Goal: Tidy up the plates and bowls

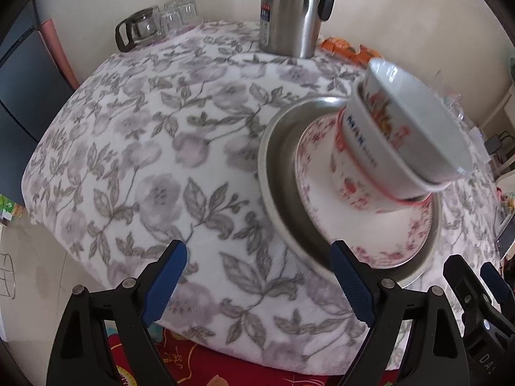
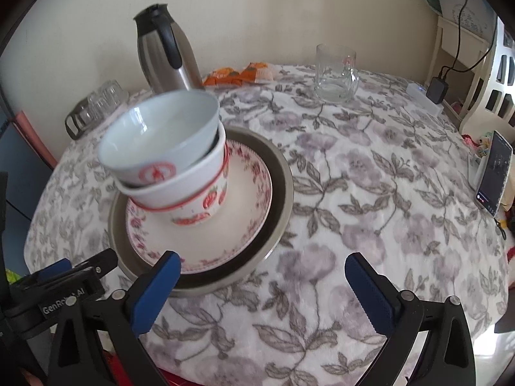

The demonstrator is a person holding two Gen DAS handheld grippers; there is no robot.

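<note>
Left gripper (image 1: 259,281) and right gripper (image 2: 262,289) gaped wide, both empty. "GenRobot.AI" lettering (image 2: 62,304) at 9 o'clock. Stacked white bowls (image 1: 396,135), one marked "MAX", sat on floral plate (image 1: 379,231) in steel tray (image 1: 276,167).

A steel thermos jug (image 2: 167,54) stands at the far edge of the floral tablecloth (image 2: 370,193), beside an orange packet (image 2: 239,72). An empty glass mug (image 2: 336,74) stands further right. A phone (image 2: 494,173) leans upright at the right edge.
</note>
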